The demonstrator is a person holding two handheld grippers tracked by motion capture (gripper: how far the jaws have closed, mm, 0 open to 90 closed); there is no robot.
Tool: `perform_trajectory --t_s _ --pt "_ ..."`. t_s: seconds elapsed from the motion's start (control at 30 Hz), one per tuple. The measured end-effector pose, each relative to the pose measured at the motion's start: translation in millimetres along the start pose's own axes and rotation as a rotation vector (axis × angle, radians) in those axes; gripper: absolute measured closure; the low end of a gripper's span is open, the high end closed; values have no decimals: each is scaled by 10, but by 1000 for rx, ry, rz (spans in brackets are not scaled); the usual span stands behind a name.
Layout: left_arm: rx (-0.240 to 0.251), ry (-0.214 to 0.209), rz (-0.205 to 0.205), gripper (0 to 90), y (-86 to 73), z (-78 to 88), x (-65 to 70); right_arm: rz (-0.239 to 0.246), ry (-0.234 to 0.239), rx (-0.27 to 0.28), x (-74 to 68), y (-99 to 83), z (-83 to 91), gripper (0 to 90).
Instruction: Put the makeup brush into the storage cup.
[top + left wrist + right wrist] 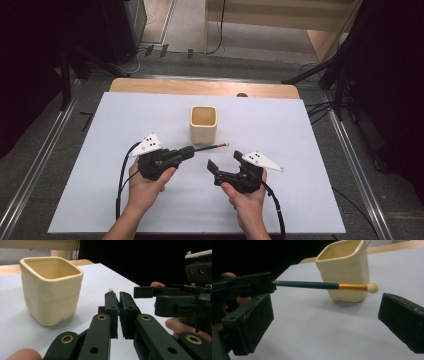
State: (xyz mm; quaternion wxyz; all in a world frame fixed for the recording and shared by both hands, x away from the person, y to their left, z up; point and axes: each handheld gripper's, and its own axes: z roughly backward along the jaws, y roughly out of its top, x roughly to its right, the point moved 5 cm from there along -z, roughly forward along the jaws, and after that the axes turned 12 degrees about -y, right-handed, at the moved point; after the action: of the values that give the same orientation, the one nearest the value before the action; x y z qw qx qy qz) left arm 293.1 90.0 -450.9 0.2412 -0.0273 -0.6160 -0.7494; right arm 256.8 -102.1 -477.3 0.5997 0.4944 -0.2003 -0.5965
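Both hands come in from the bottom edge of the high view, so starting there. Left hand (145,187) has the left gripper (189,151) clamped tight on a small brush (210,146), pinching the dark handle at its back end. In the left gripper view the two pads sit almost flat together, with just the pale brush tip (110,289) poking up past them.

Brush sticks out level from those jaws, off the table, and runs across the front of the cream cup (203,124). Gold ferrule (352,287) and fluffy pale tip cross right in front of the cup in the right gripper view, though I can't tell if they touch it.

Right hand (247,197) holds the right gripper (223,161) with its jaws spread wide and nothing between the pads. It sits on the near side of the cup, just right of the brush tip, close but not touching.

Cup stands upright on the white table (300,200), a squarish thing, looks empty from above. A wooden strip (200,87) runs behind the cup at the table's far edge.
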Motion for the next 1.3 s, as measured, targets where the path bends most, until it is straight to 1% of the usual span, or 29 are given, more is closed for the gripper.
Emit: perform_trajectory --t_s 0.07,0.17,0.23,0.3,0.33,0.43,0.47,0.57,0.73,0.83,0.97,1.1,1.3 --pt "8 4 -4 865 0 8 -2 -61 -3 10 -18 -3 1 42" --pt "19 5 -8 865 1 12 4 -144 17 28 -61 18 14 69" --pt "24 4 -7 865 -2 7 7 -202 16 33 -76 36 27 90" --pt "25 -3 -6 865 -13 -4 14 -253 0 41 -74 52 35 142" --pt "22 -4 -9 865 -22 -14 19 -275 -9 46 -73 58 40 158" --pt "27 -1 -15 864 -41 -42 39 -315 -23 48 -82 64 43 225" --pt "27 -1 -20 864 -46 -49 46 -336 -29 43 -83 61 42 253" --pt "33 1 -30 864 -53 -61 62 -423 -35 13 -70 43 27 319" --pt "46 1 -46 864 -59 -67 87 -572 2 -55 -42 18 -33 368" --pt "50 -3 -45 864 -61 -66 90 -655 11 -86 -19 28 -55 414" --pt "52 -5 -47 864 -79 -80 99 -724 43 -105 -13 58 -60 432" --pt "48 -4 -56 864 -89 -92 110 -791 60 -144 -1 66 -79 461" --pt "54 -6 -62 864 -94 -102 128 -855 74 -174 3 73 -114 509"
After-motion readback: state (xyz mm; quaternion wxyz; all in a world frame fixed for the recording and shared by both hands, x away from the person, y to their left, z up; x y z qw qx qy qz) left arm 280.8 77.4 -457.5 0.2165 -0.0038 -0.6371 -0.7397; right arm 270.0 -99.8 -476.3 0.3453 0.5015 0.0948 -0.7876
